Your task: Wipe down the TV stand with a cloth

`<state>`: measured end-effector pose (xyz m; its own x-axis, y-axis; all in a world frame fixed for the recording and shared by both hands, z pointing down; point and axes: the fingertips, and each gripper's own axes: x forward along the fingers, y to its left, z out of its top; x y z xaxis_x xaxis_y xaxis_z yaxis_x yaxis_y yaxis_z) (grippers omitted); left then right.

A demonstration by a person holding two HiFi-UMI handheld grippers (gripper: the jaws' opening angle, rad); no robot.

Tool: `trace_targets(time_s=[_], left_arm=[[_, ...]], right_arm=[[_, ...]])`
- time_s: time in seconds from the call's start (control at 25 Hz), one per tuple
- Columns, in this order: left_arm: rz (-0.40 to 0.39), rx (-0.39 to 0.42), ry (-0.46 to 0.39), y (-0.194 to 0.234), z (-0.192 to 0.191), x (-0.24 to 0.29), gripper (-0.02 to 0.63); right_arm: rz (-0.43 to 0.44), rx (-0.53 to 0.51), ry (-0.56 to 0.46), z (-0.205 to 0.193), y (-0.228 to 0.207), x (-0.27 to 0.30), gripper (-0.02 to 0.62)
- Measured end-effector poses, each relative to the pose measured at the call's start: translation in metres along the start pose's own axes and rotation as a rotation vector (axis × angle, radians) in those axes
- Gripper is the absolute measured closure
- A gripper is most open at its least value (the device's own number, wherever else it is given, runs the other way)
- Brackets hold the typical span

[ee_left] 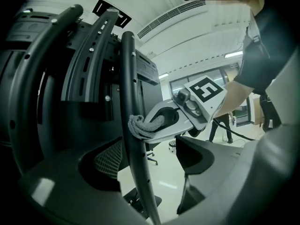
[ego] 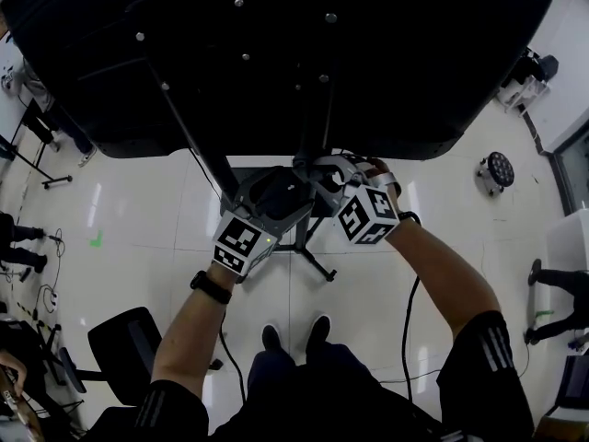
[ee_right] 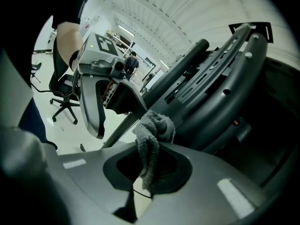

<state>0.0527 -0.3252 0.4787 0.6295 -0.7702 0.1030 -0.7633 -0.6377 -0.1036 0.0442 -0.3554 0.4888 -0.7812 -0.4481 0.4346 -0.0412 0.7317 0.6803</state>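
Observation:
The TV stand's black curved tubes (ee_left: 129, 78) fill both gripper views, and in the right gripper view the stand (ee_right: 206, 93) runs up to the right. A grey cloth (ee_right: 152, 130) is bunched in my right gripper (ee_right: 150, 172), which is shut on it. The cloth (ee_left: 140, 124) presses against one upright tube. My right gripper (ee_left: 159, 122) reaches that tube from the right. My left gripper (ee_left: 150, 161) stands open with the same tube between its jaws, lower down. From above, the left gripper (ego: 262, 201) and right gripper (ego: 322, 178) meet behind the stand's post.
The big black TV back (ego: 276, 53) hangs over the work spot. The stand's legs (ego: 308, 251) spread on the white floor by my feet. An office chair (ego: 129, 339) stands at lower left. Other people's legs (ego: 18, 247) show at the edges.

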Motion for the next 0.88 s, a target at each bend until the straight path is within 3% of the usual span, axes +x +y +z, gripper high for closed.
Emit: trace_targets(time_s=[0.4,0.88], left_arm=[[0.001,-0.043,0.099,-0.005,-0.089,0.006,0.222],[-0.004,-0.18,0.19,-0.019,-0.199,0.009,0.222]], right_arm=[[0.059,0.067,0.059,-0.059,0.067,0.041,0.569],[0.095,0.199,0.127,-0.123,0.139,0.093,0.569]])
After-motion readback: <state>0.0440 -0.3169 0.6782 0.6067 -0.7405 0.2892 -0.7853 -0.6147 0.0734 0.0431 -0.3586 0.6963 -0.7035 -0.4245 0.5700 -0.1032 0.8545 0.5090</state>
